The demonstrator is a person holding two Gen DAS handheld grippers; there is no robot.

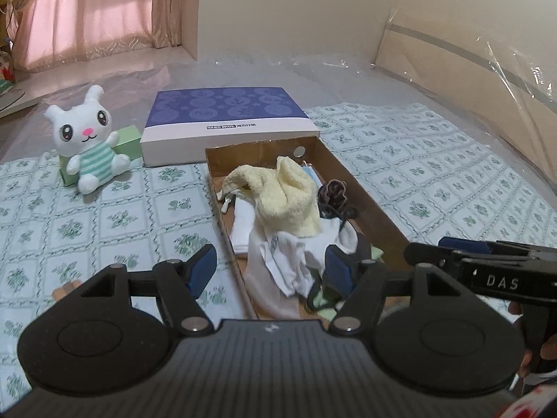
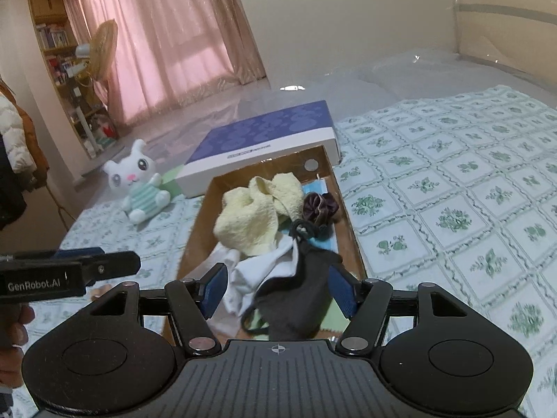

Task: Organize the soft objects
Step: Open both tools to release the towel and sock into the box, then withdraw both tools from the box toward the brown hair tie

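Left wrist view shows the left gripper [image 1: 271, 268] with jaws spread wide and nothing between them, straddling the near left wall of the box [image 1: 362, 188]: one finger hangs over the sheet [image 1: 104, 216] outside, the other over the clothes inside. Right wrist view shows the right gripper [image 2: 278, 289] also spread wide, poised over a dark sock [image 2: 299, 299] at the box's near end; I cannot tell whether its pads touch the fabric.

The soft things are mostly piled in the box: a yellow towel [image 1: 285, 198] on top, a white sock [image 1: 278, 257] below it, a scrunchie [image 1: 332, 191] by the right wall. A plush rabbit [image 1: 87, 142] sits outside, well apart, leaning on a green block [image 1: 128, 142] beside the lid [image 1: 226, 122].

The pile is loose and tangled, so the main risk is that a pinch on one piece drags its neighbours up, spilling them over the low wall. The left gripper's straddle is another: closing there would likely clamp cardboard and tip or shift the box. The two grippers are also near each other and could collide.
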